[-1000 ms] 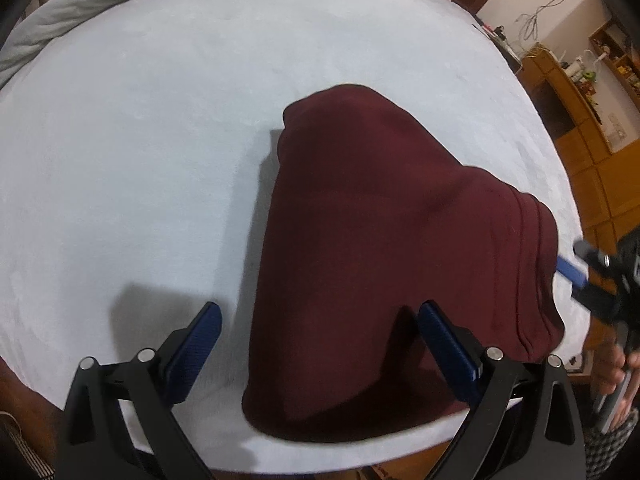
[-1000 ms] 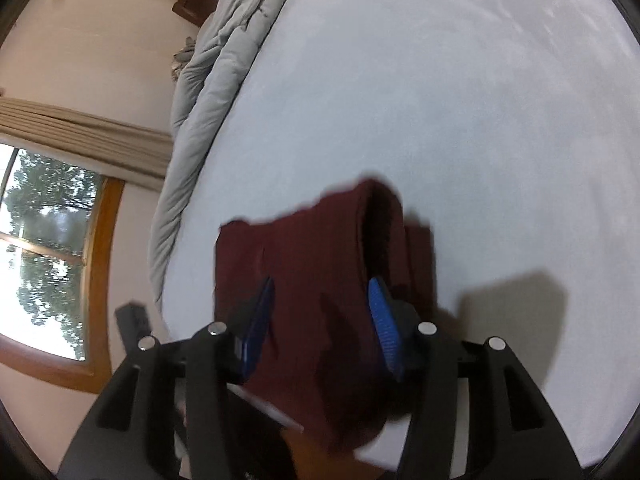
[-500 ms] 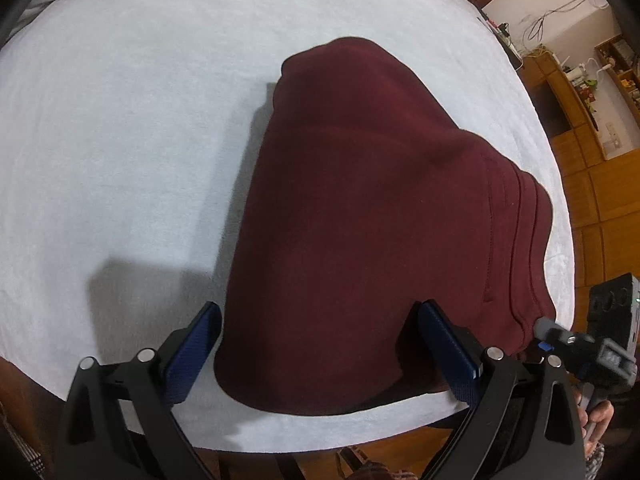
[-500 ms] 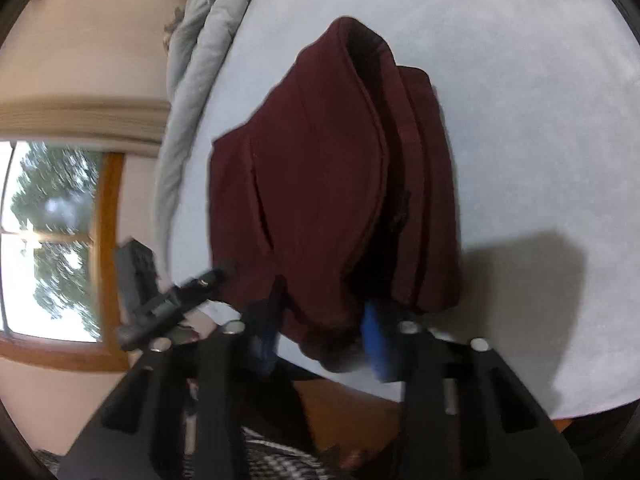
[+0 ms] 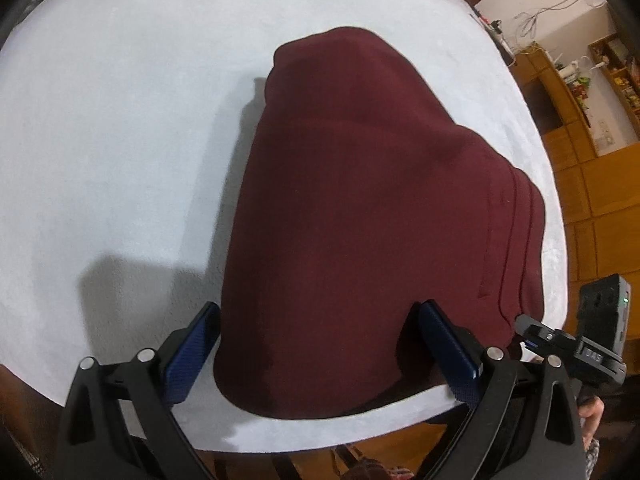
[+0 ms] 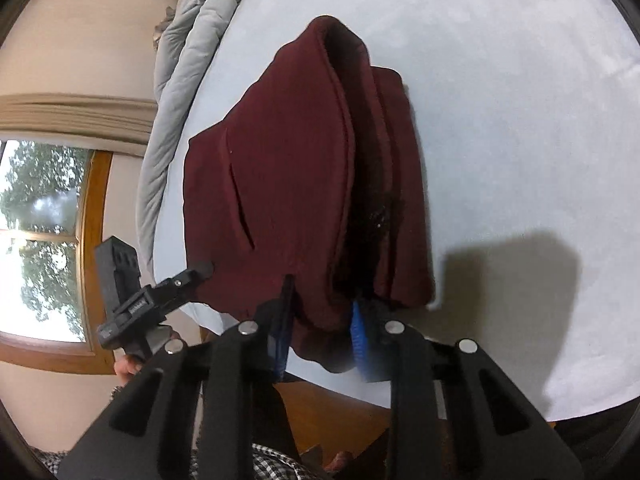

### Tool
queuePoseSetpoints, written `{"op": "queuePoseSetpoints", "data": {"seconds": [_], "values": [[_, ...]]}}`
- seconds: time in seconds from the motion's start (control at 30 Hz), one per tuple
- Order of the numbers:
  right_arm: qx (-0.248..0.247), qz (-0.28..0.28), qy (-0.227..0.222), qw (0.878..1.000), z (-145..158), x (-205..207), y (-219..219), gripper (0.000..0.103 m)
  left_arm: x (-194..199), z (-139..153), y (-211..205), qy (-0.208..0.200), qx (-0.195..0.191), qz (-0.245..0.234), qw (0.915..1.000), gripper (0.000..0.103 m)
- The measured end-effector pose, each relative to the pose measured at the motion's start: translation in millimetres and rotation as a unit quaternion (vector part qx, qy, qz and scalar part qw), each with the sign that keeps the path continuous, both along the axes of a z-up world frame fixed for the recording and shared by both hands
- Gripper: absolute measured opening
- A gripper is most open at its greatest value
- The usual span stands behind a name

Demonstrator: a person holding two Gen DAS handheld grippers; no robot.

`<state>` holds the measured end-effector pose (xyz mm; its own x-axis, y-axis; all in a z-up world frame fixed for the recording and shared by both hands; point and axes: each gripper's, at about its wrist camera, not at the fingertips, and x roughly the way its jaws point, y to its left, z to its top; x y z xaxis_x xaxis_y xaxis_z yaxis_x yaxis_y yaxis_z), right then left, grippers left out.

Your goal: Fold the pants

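The dark red pants (image 5: 368,216) lie folded in a thick stack near the bed's near edge. My left gripper (image 5: 320,348) is open, with its blue fingers on either side of the stack's near end. In the right wrist view the pants (image 6: 288,168) show their layered side edge and a pocket slit. My right gripper (image 6: 322,334) is shut on the stack's near corner fold. The left gripper (image 6: 160,296) shows at the left in the right wrist view, and the right gripper (image 5: 568,348) shows at the lower right in the left wrist view.
The pale blue bed sheet (image 5: 120,140) surrounds the pants. A grey duvet (image 6: 188,40) lies bunched along the far side. Wooden cabinets (image 5: 576,128) and floor stand beyond the bed's right edge. A window (image 6: 40,240) is on the left wall.
The pants stack has been drawn toward the bed's near edge. My right gripper has closed on the stack's corner. My left gripper stays open astride the stack.
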<state>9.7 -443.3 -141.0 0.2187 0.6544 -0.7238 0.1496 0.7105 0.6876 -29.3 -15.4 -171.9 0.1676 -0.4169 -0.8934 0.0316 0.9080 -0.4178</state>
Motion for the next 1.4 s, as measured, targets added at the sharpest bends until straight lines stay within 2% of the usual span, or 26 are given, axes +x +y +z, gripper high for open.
{"op": "queuePoseSetpoints", "data": {"seconds": [0.1,0.2,0.27,0.37,0.5,0.6,0.67,0.73,0.83,0.9,0.97,1.1,1.3,1.4], "values": [[-0.002,0.0,0.002,1.0,-0.3,3.4,2.5,0.025,6.5,-10.9,10.9,0.032,-0.038,0.009,0.9987,0.099],[-0.007,0.001,-0.002,1.0,0.8,3.7,3.5,0.026,13.2,-31.5,24.2,0.08,-0.101,0.034,0.9911,0.1],[-0.005,0.001,-0.002,1.0,0.6,2.3,2.5,0.026,13.9,-39.2,25.1,0.096,-0.126,0.033,0.9869,0.1],[-0.003,0.0,0.0,1.0,1.6,1.4,2.4,0.026,17.1,-40.9,26.3,0.104,-0.133,0.03,0.9851,0.098],[-0.007,0.007,-0.012,1.0,13.5,2.4,1.3,0.026,11.2,-24.8,19.1,0.077,-0.097,0.013,0.9922,0.082],[-0.025,0.005,-0.012,1.0,18.2,0.3,-0.8,0.025,3.8,-10.9,13.8,0.052,-0.074,0.015,0.9958,0.076],[-0.039,0.007,0.005,0.999,8.0,0.2,-0.6,0.025,0.0,-12.0,7.8,0.036,-0.053,0.006,0.9979,0.076],[-0.03,0.004,0.021,0.999,-4.7,1.1,-0.5,0.025,-0.8,-21.9,4.3,0.033,-0.034,-0.001,0.9989,0.079],[-0.032,0.012,0.003,0.999,2.5,1.5,2.2,0.03,1.7,-15.7,4.4,0.025,-0.043,0.001,0.9988,0.084],[-0.044,0.021,-0.008,0.999,11.3,2.6,4.4,0.04,2.9,-2.0,3.4,0.01,-0.013,-0.006,0.9999,0.089],[-0.06,0.025,-0.025,0.998,24.0,3.4,5.1,0.043,2.6,19.2,-1.3,-0.026,0.034,-0.017,0.9989,0.089],[-0.091,0.018,-0.06,0.994,48.9,4.3,3.0,0.058,1.8,59.6,-5.7,-0.078,0.053,-0.029,0.9951,0.096],[-0.127,0.018,-0.104,0.986,72.9,12.1,11.3,0.058,-0.7,83.9,-5.9,-0.117,0.068,-0.032,0.9903,0.096],[-0.122,0.032,-0.12,0.985,72.1,18.9,24.5,0.058,-1.8,86.9,-18.0,-0.131,0.082,-0.039,0.9872,0.096]]}}
